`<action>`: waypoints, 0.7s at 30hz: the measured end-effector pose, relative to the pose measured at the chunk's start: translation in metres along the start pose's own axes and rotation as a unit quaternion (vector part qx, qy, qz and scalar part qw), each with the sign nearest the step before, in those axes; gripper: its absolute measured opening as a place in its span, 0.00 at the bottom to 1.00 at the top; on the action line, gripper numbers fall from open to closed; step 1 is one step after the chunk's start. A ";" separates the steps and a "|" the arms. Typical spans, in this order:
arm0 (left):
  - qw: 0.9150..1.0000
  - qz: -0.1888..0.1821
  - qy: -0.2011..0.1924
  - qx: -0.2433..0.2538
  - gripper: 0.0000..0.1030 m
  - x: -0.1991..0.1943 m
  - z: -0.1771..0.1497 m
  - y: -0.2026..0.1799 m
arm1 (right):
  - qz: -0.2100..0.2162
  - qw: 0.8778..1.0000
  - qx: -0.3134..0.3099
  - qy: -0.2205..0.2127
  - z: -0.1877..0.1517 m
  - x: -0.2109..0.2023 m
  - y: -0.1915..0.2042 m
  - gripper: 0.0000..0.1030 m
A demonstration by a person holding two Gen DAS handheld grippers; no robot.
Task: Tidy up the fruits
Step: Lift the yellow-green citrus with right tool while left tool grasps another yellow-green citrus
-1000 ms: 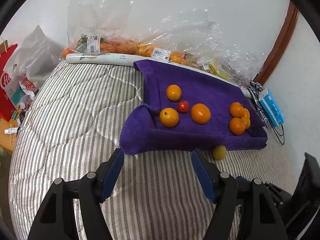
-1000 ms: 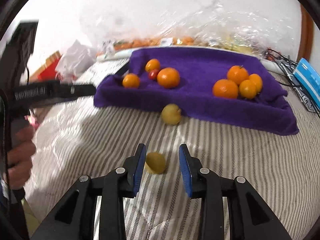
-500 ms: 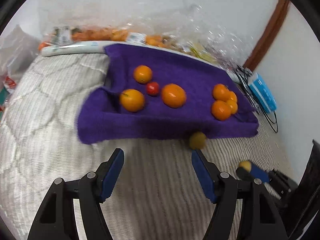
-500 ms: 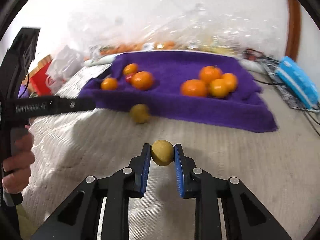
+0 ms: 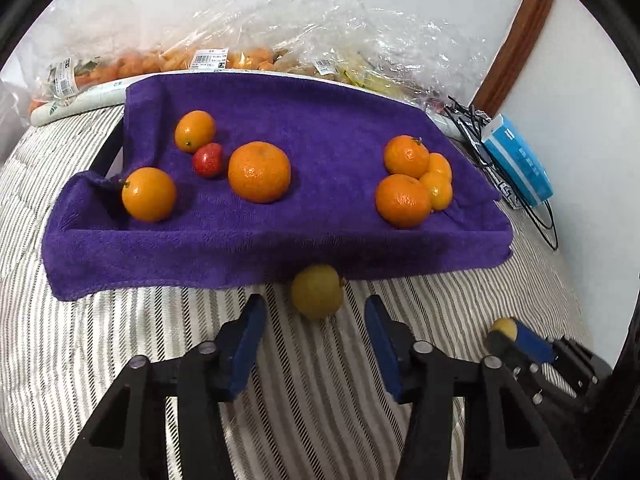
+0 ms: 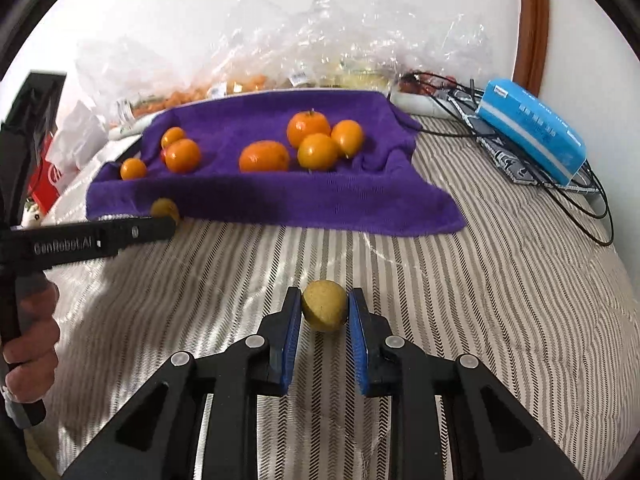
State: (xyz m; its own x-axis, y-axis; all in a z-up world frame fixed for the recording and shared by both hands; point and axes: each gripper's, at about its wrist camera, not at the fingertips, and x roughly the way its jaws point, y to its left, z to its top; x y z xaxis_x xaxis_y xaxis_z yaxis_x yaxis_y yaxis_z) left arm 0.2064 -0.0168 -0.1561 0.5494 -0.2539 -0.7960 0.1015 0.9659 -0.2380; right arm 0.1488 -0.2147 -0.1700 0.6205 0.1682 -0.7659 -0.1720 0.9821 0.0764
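Note:
A purple towel [image 5: 320,128] on the striped bed holds several oranges, such as the big one [image 5: 259,171], and a small red fruit [image 5: 207,160]. A yellow fruit [image 5: 317,296] lies on the quilt against the towel's front edge. My left gripper [image 5: 313,301] straddles it with its jaws closing, and the blue pads do not touch it. The same fruit [image 6: 164,209] shows in the right wrist view just beyond the left gripper's fingers [image 6: 152,232]. My right gripper [image 6: 324,296] is shut on a second yellow fruit [image 6: 324,310], held over the quilt in front of the towel.
Crinkled plastic bags of fruit [image 5: 240,56] line the wall behind the towel. A blue tissue pack [image 6: 532,128] and black cables [image 6: 592,200] lie to the right. A red bag [image 6: 46,176] stands at the bed's left, and a hand [image 6: 28,344] holds the left gripper's handle.
My left gripper has come in over the yellow fruit by the towel and its jaws have narrowed. My right gripper has shut on the other yellow fruit and carried it rightward.

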 end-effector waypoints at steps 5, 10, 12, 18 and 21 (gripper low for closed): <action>0.999 0.028 -0.025 0.008 0.30 0.003 -0.001 -0.003 | 0.002 1.000 -0.002 0.008 0.002 0.007 0.002 0.23; 0.998 0.050 -0.042 0.023 0.26 0.006 -0.003 -0.010 | -0.002 1.000 -0.003 0.011 0.003 0.009 0.002 0.23; 0.998 0.052 -0.043 0.021 0.26 0.005 -0.003 -0.010 | -0.005 1.000 -0.003 0.012 0.004 0.010 0.003 0.23; 0.998 0.040 -0.044 0.011 0.26 0.004 -0.002 -0.005 | -0.005 1.000 -0.003 0.012 0.003 0.010 0.001 0.23; 0.998 0.036 -0.045 0.008 0.26 0.004 -0.002 -0.004 | 0.000 1.000 0.001 0.011 0.003 0.010 0.000 0.23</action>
State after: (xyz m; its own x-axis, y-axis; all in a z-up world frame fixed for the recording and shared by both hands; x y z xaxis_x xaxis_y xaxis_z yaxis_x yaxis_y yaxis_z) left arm 0.2062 -0.0218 -0.1597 0.6277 -0.1784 -0.7577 0.0712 0.9825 -0.1724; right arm 0.1572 -0.2129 -0.1751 0.6038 0.1667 -0.7795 -0.1709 0.9822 0.0776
